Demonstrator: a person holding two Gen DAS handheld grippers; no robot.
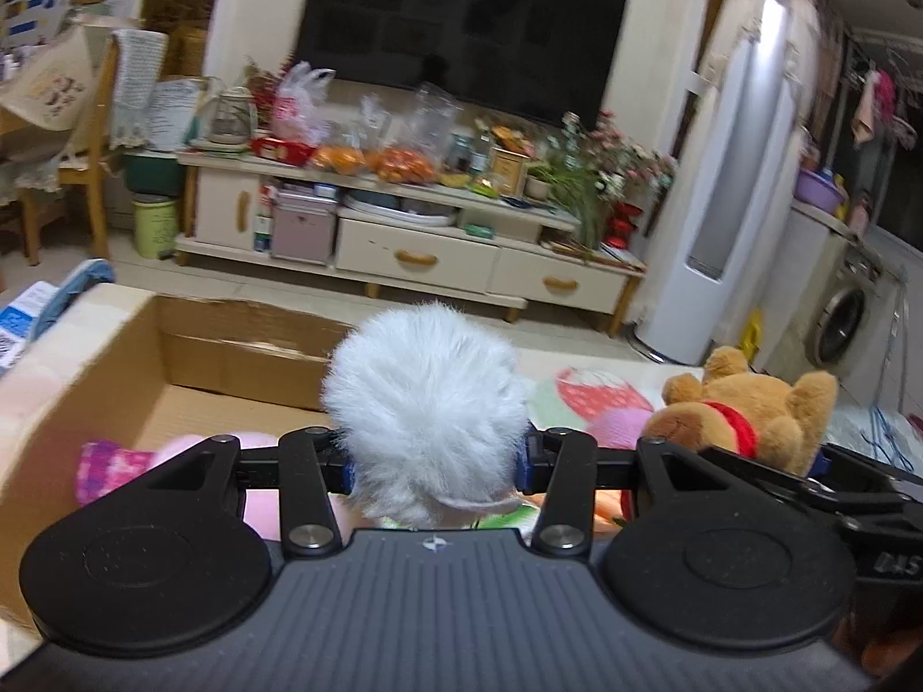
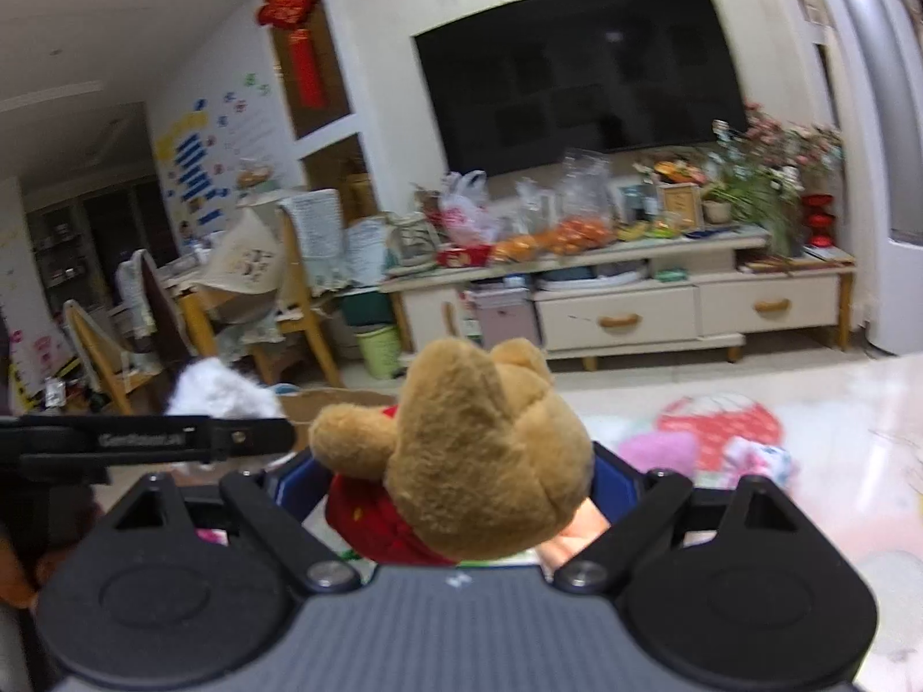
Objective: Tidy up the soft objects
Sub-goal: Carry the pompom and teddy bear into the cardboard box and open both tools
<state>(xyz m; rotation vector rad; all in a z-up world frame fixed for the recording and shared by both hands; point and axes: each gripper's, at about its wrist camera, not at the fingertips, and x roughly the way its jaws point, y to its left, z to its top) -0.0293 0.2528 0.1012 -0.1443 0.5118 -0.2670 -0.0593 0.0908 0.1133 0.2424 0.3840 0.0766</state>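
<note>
My left gripper [image 1: 435, 470] is shut on a fluffy white plush toy [image 1: 424, 403] and holds it up beside an open cardboard box [image 1: 115, 357] on the left. A pink plush [image 1: 124, 464] lies inside the box. My right gripper [image 2: 456, 490] is shut on a brown teddy bear in a red shirt [image 2: 479, 455], held up in the air. The bear also shows at the right of the left wrist view [image 1: 744, 409], and the white plush at the left of the right wrist view [image 2: 219, 389]. More soft pink toys [image 2: 663, 450] lie on the patterned mat [image 2: 836, 461].
A TV cabinet [image 1: 415, 254] cluttered with bags and fruit stands ahead under a wall TV [image 1: 461, 29]. A tall white air conditioner [image 1: 732, 173] stands at the right, wooden chairs [image 2: 300, 300] at the left. A washing machine [image 1: 842, 311] is far right.
</note>
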